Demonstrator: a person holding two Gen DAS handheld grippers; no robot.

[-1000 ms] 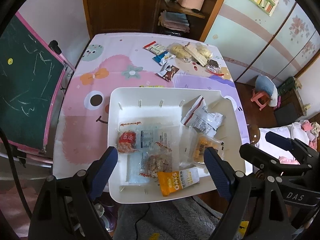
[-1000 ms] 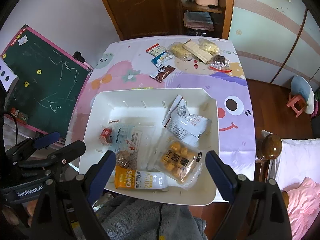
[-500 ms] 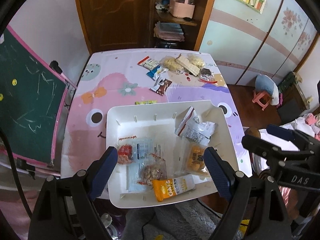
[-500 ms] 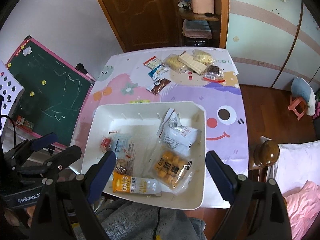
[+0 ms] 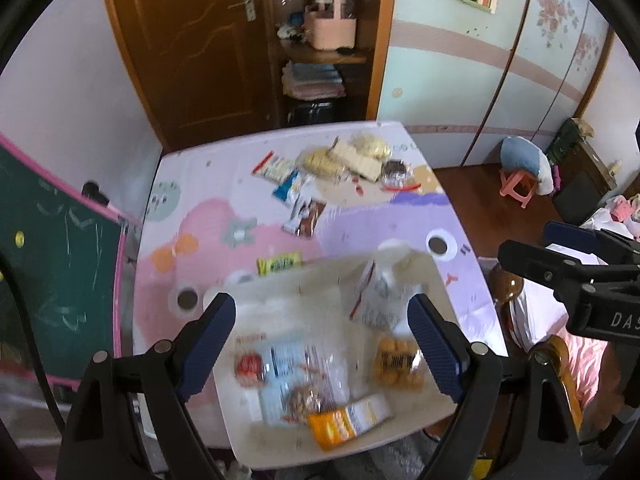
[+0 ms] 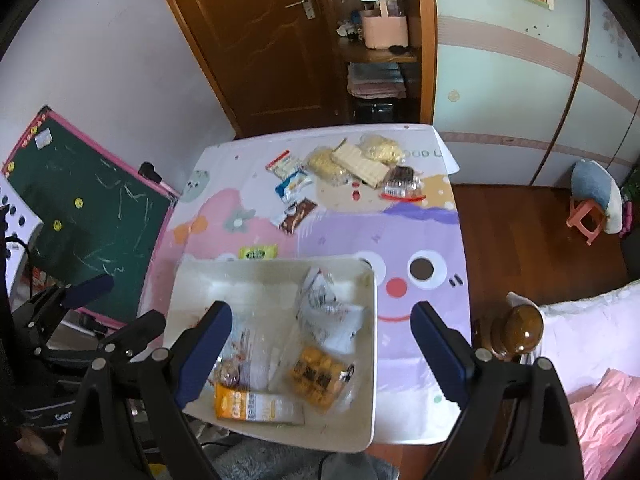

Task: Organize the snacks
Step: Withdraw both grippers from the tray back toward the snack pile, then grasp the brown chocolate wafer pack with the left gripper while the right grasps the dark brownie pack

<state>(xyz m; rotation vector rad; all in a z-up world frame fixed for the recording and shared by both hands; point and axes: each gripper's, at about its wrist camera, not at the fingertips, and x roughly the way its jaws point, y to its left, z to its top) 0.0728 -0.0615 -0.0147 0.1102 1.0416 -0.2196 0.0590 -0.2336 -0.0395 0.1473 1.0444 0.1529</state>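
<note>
We are holding both claws, left [image 5: 322, 344] and right [image 6: 322, 350], spread and empty over the tray [image 6: 370, 364]; loose snacks [image 6: 352, 162] are waiting beyond.

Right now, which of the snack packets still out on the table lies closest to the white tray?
The small yellow-green packet, lying alone just beyond the white tray's far rim; the other loose packets sit farther back, clustered toward the table's far edge.
</note>
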